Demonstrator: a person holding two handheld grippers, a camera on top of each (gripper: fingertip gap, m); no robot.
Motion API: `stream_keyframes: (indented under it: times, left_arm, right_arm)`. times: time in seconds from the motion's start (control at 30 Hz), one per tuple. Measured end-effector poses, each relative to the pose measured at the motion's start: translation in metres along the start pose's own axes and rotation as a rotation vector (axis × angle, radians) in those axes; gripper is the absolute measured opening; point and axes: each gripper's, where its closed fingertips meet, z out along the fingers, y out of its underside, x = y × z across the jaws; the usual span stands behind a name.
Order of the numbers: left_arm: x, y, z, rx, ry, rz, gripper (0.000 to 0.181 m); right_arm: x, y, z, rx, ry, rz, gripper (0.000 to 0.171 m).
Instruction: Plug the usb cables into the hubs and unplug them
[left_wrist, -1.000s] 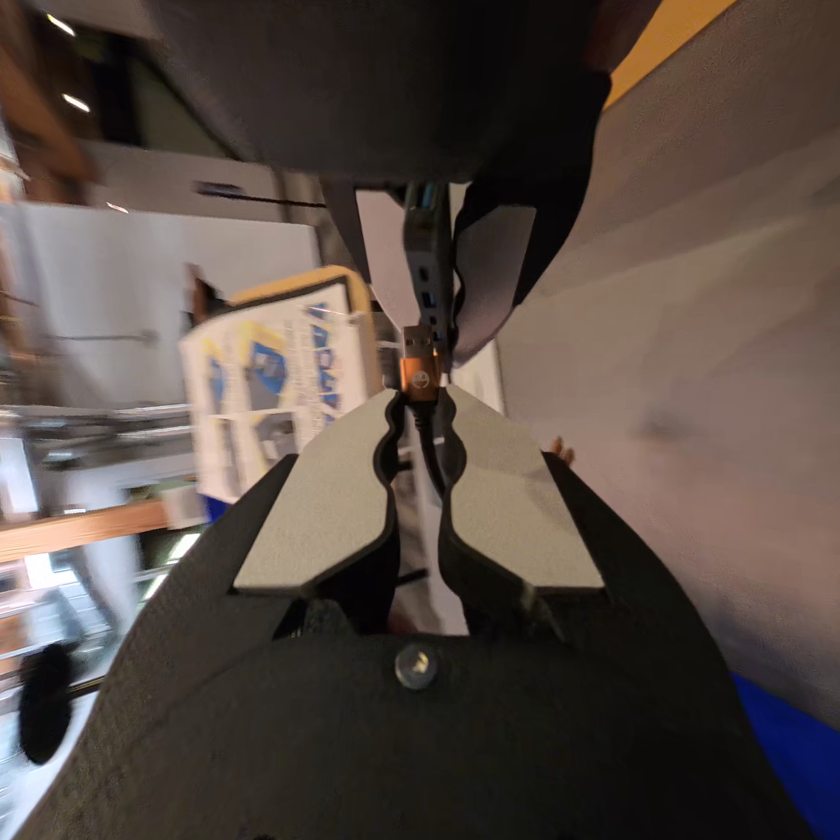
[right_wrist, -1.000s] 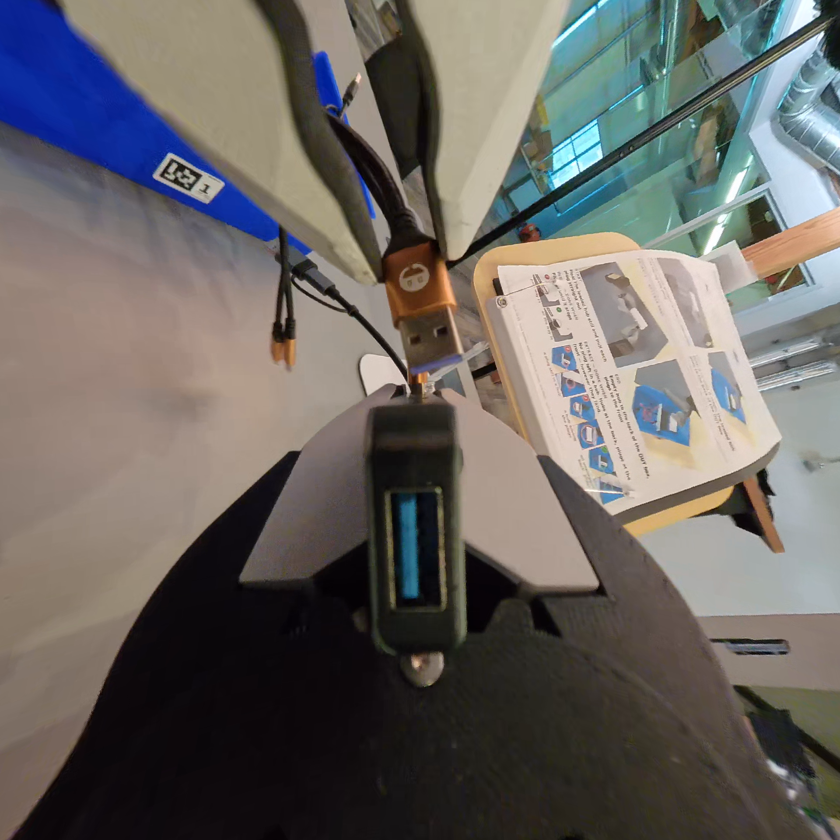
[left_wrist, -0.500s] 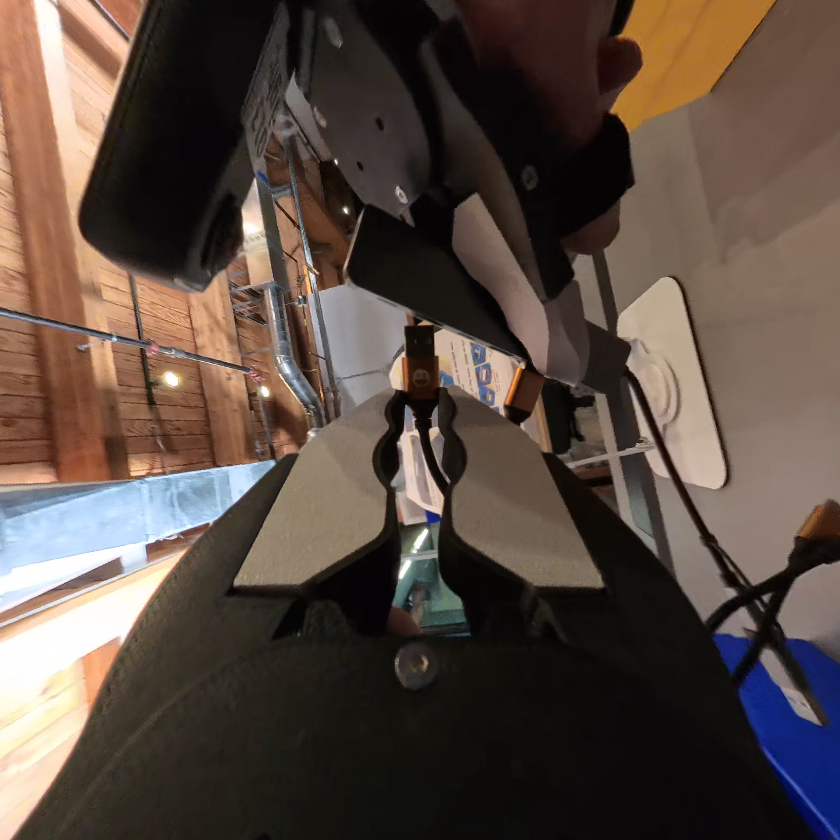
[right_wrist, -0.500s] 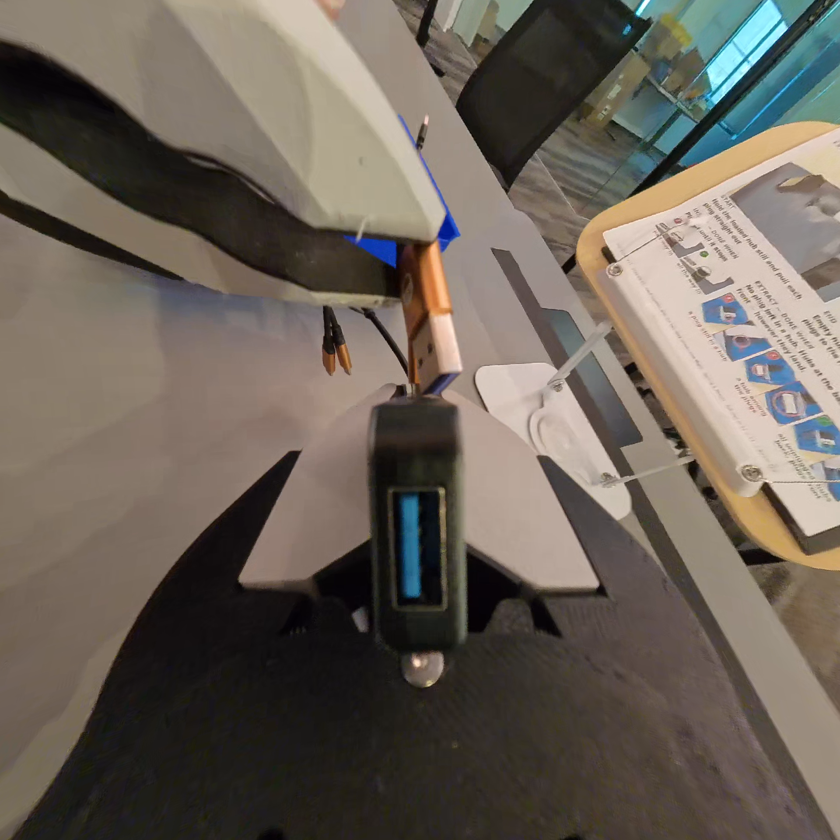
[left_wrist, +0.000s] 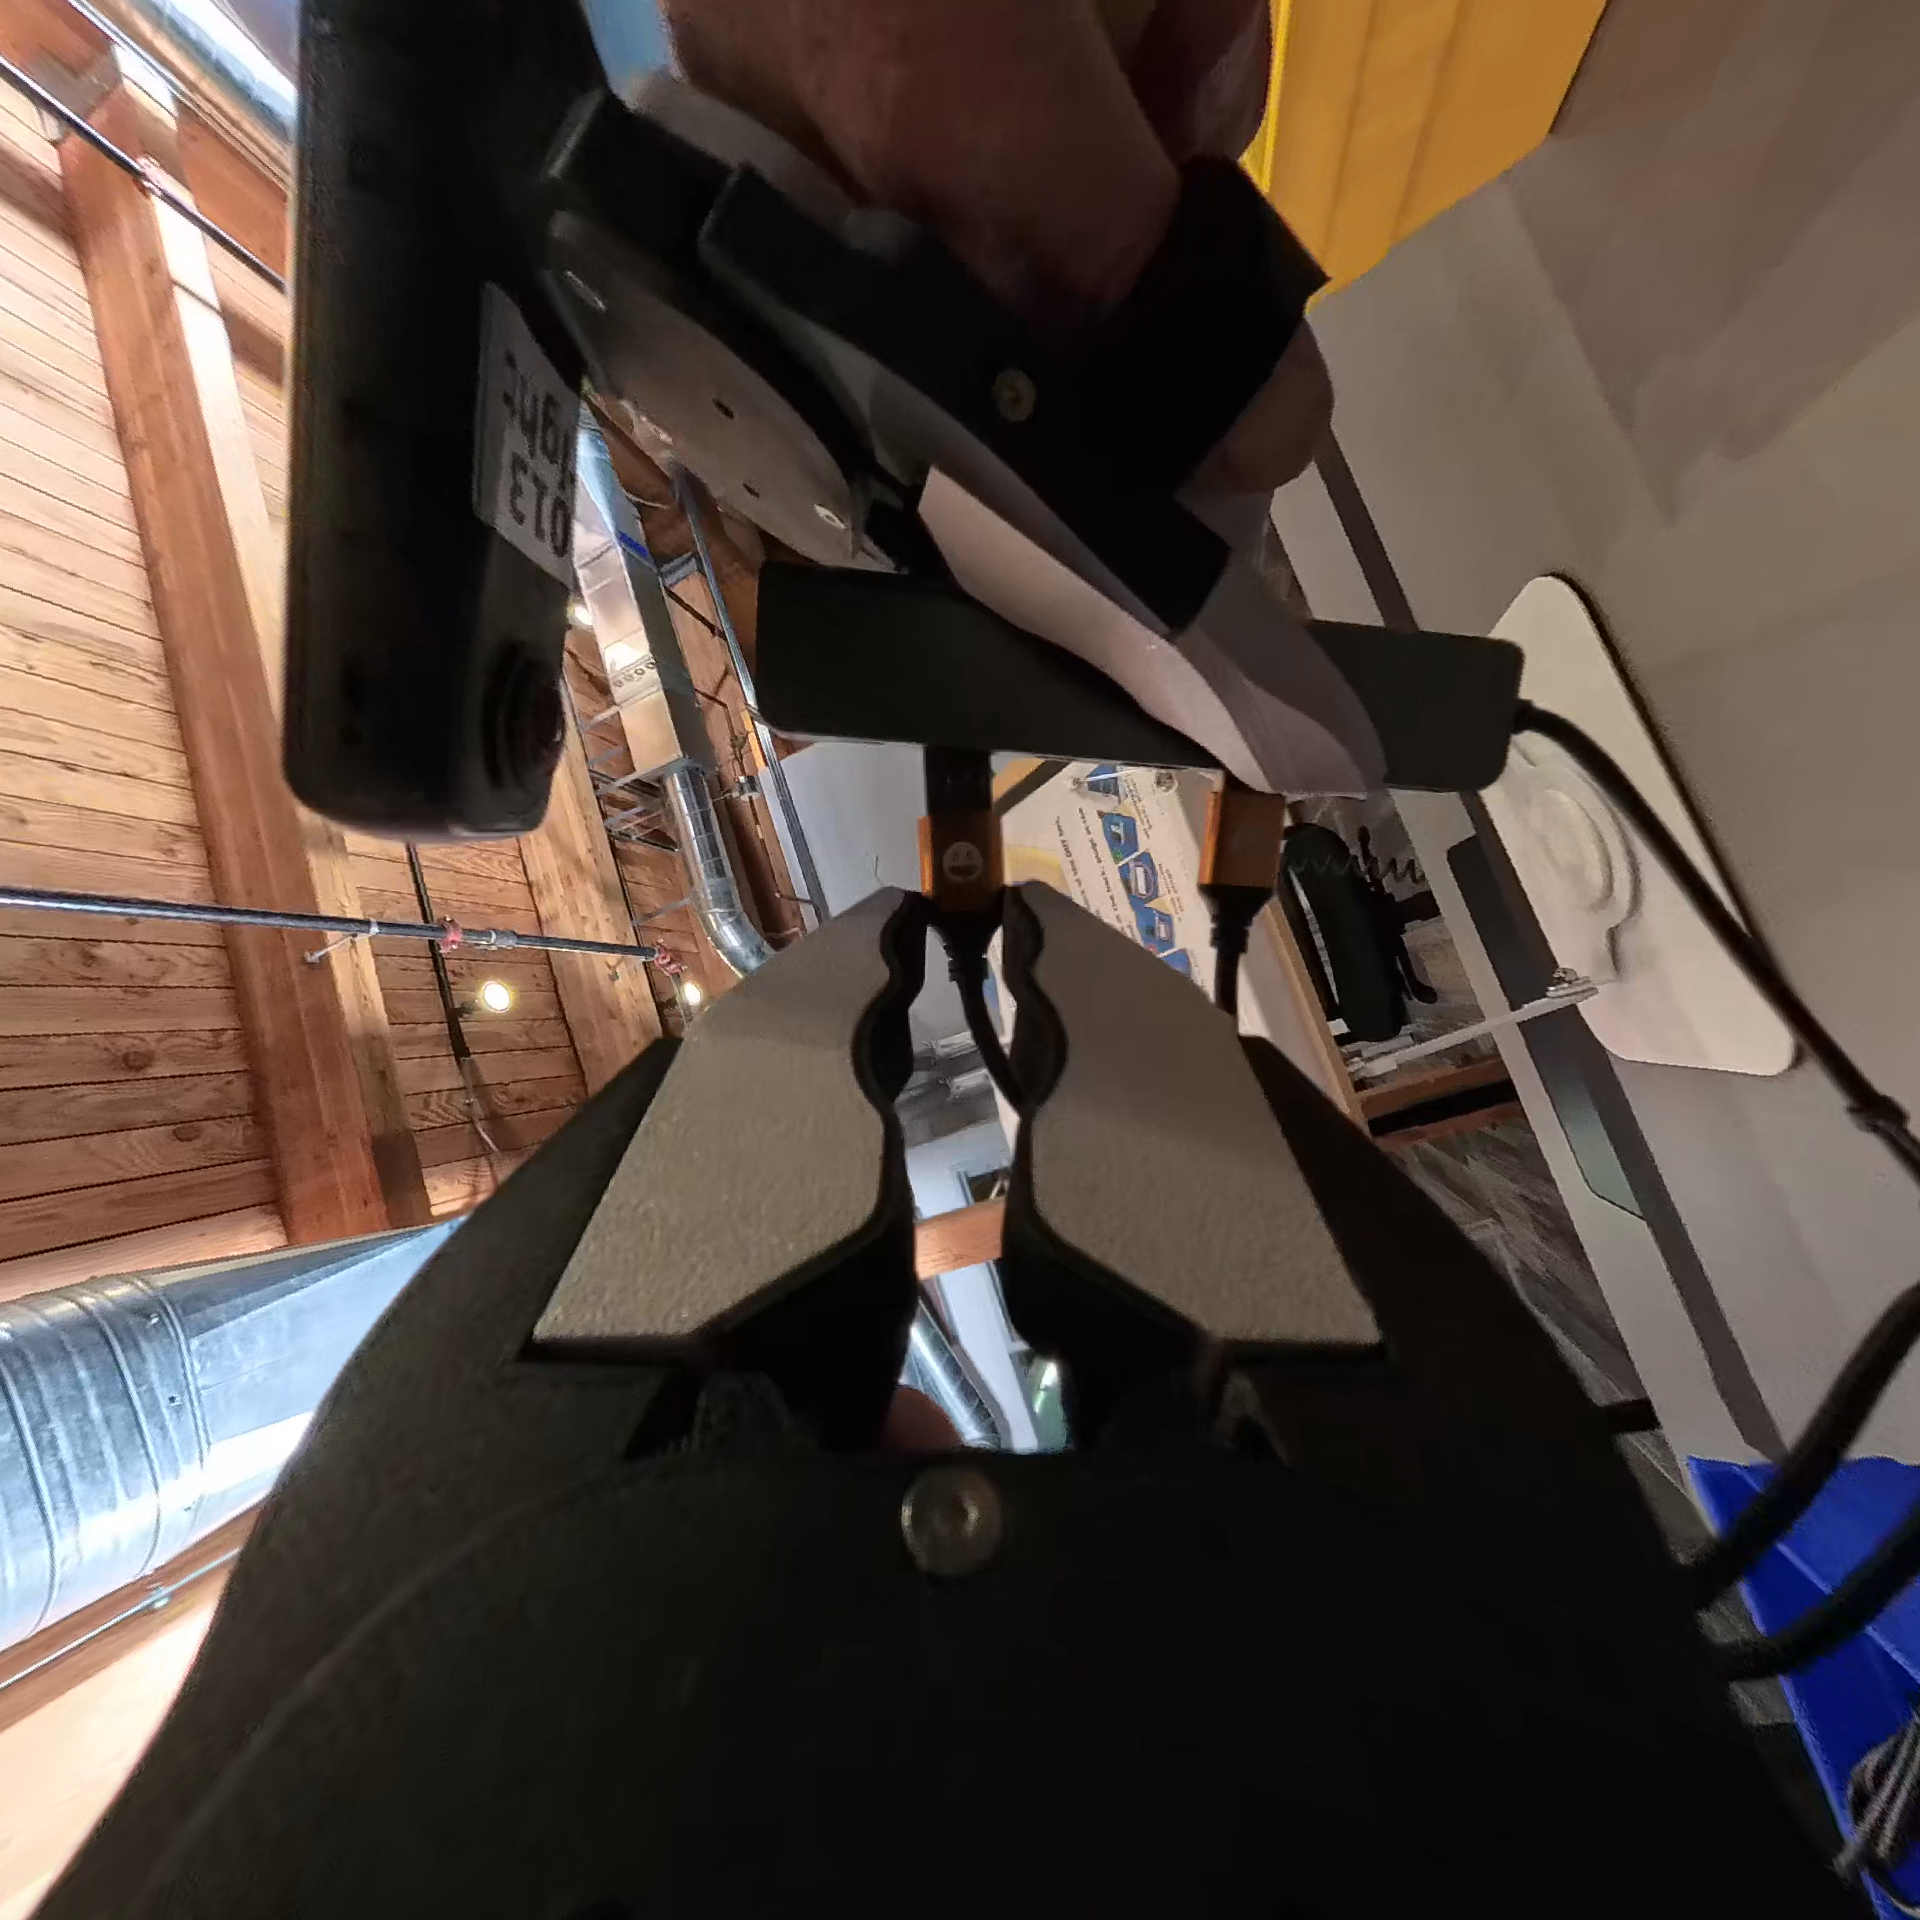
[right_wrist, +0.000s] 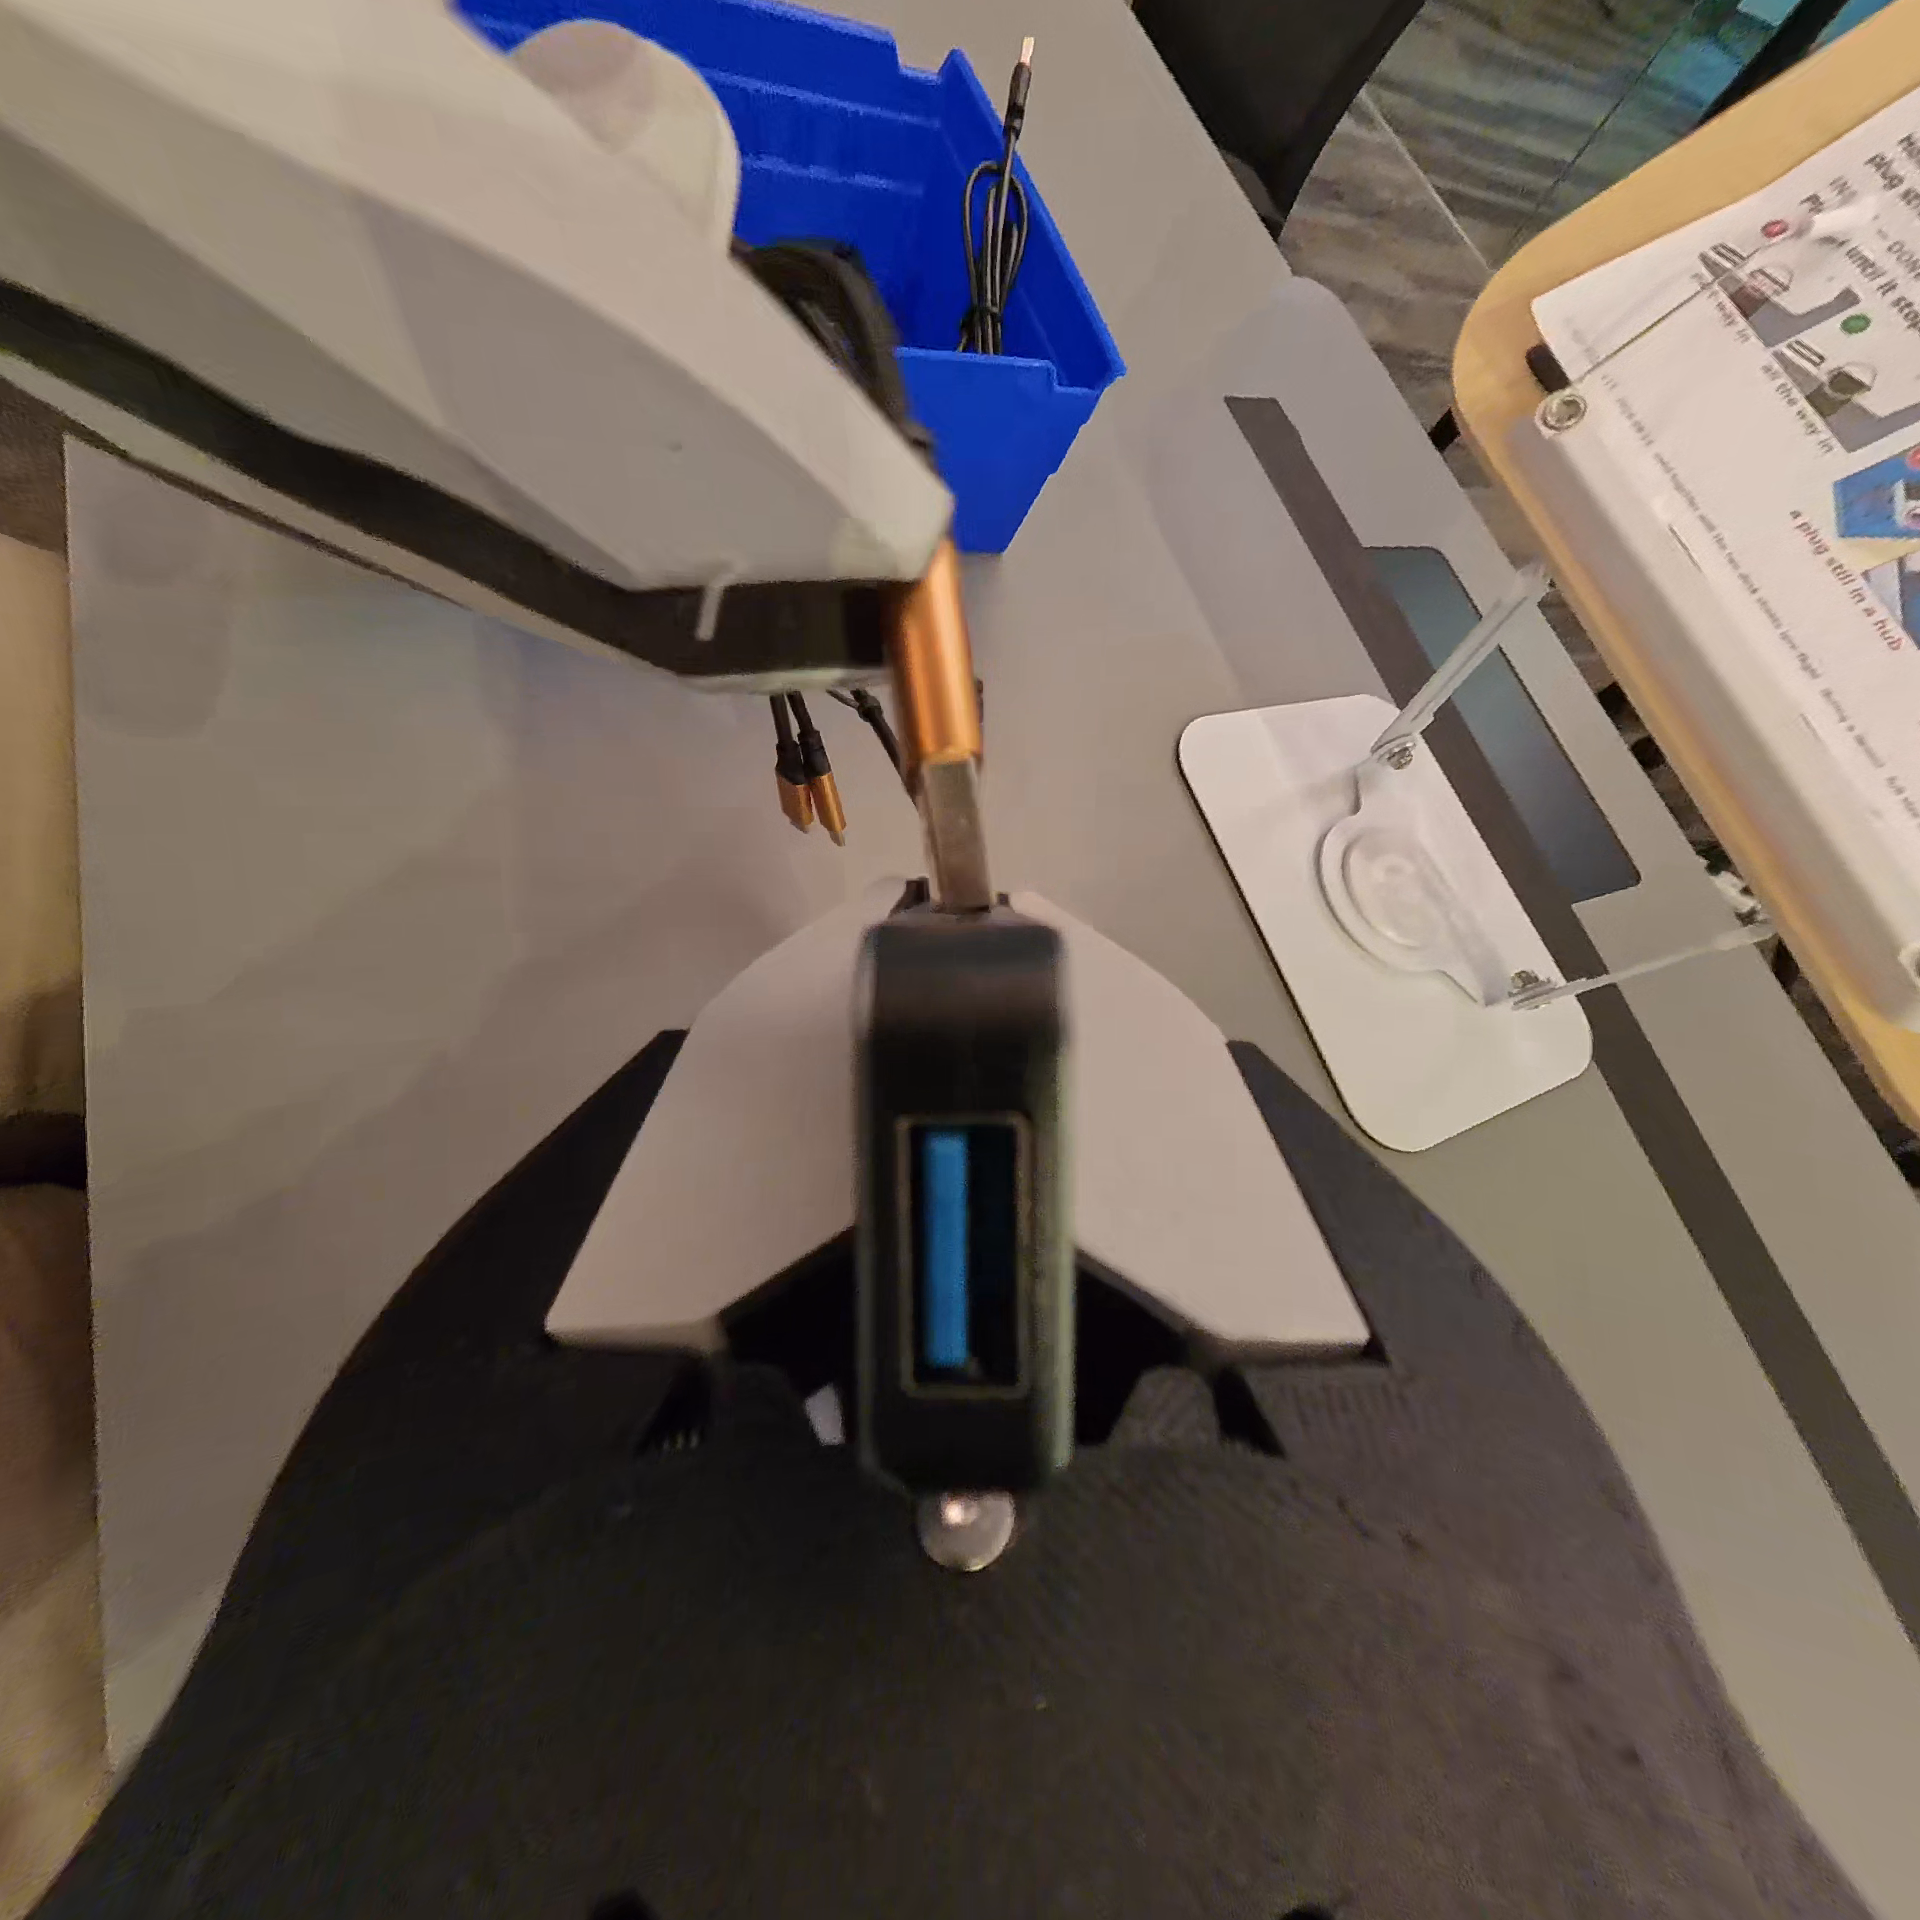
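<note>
My left gripper (left_wrist: 961, 920) is shut on a black usb cable just behind its orange plug (left_wrist: 958, 857). The plug's metal tip (right_wrist: 954, 842) meets a side port of the black hub (left_wrist: 914, 675); most of the metal still shows. My right gripper (right_wrist: 961, 914) is shut on the hub (right_wrist: 961, 1195), whose blue end port faces the camera. In the left wrist view the right gripper (left_wrist: 1299, 717) reaches in from above. A second orange plug (left_wrist: 1240, 842) sits in the hub. The left gripper (right_wrist: 904, 592) comes in from the upper left in the right wrist view.
A blue bin (right_wrist: 997, 416) with cables stands on the grey table (right_wrist: 416, 831) behind the grippers. Two loose orange plugs (right_wrist: 810, 795) hang near it. A white stand base (right_wrist: 1455, 1060) and a wooden board with an instruction sheet (right_wrist: 1714, 468) are at the right. Across from one pair of fingers to the other is roughly 8 centimeters.
Both grippers swung round. The left gripper brought the orange plug from beside the hub to its side port, and the tip now meets the port. Both grips are unchanged.
</note>
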Motion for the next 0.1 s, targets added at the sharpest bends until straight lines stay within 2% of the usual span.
stream_keyframes:
  times: [0.03, 0.1]
  left_arm:
    - [0.0006, 0.0000, 0.0002, -0.001, 0.003, -0.003, 0.015]
    - [0.0009, -0.0020, -0.0002, 0.022, -0.002, 0.019, 0.015]
  right_arm:
    - [-0.0007, 0.0011, 0.0002, -0.007, 0.003, -0.021, 0.011]
    - [-0.0015, 0.0035, -0.0003, -0.018, -0.002, -0.035, 0.012]
